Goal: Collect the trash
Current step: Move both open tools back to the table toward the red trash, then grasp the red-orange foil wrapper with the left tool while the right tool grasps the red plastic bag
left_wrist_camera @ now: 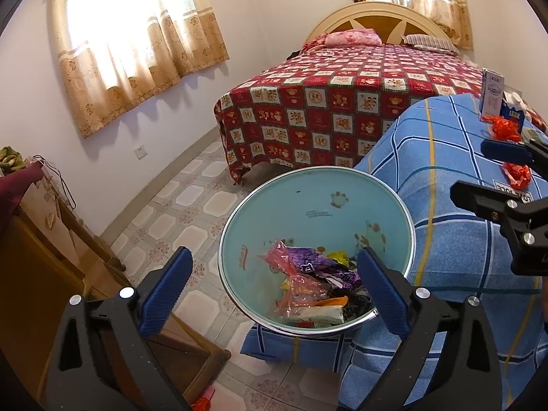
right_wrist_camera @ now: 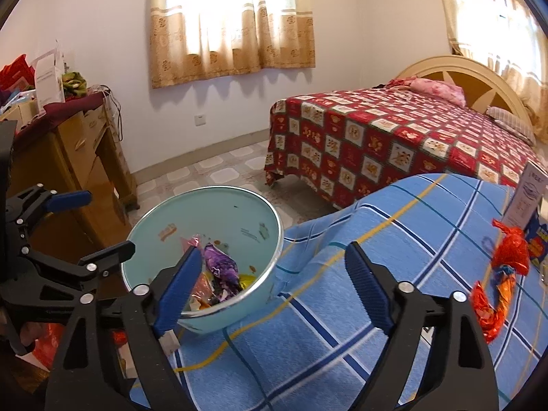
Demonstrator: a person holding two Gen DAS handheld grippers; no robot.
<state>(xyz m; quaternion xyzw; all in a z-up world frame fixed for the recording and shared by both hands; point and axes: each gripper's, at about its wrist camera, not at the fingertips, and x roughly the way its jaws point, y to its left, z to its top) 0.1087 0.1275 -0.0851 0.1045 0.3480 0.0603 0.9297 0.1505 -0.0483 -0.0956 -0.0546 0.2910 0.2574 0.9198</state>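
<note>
One basin (right_wrist_camera: 270, 239); two red wrappers (right_wrist_camera: 510, 250) (right_wrist_camera: 486, 311) on the worktop; two cartons (left_wrist_camera: 493, 92) (left_wrist_camera: 512, 114); one bed (right_wrist_camera: 394, 140).

Blue carton (left_wrist_camera: 512, 113) on the checked cloth: partial "LOOK"-like lettering, not sure. White label (left_wrist_camera: 512, 192) near the cloth edge has upside-down digits, unreadable. Print inside the bowl (left_wrist_camera: 316, 213) too small.

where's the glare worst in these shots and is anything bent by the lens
Left wrist view: the curtained window blows out to white, and the wall base bows with fisheye curve. Right wrist view: both windows are overexposed, the blue checked cloth bulges, and its stripes curve; the bowl stays evenly lit and sharp.
</note>
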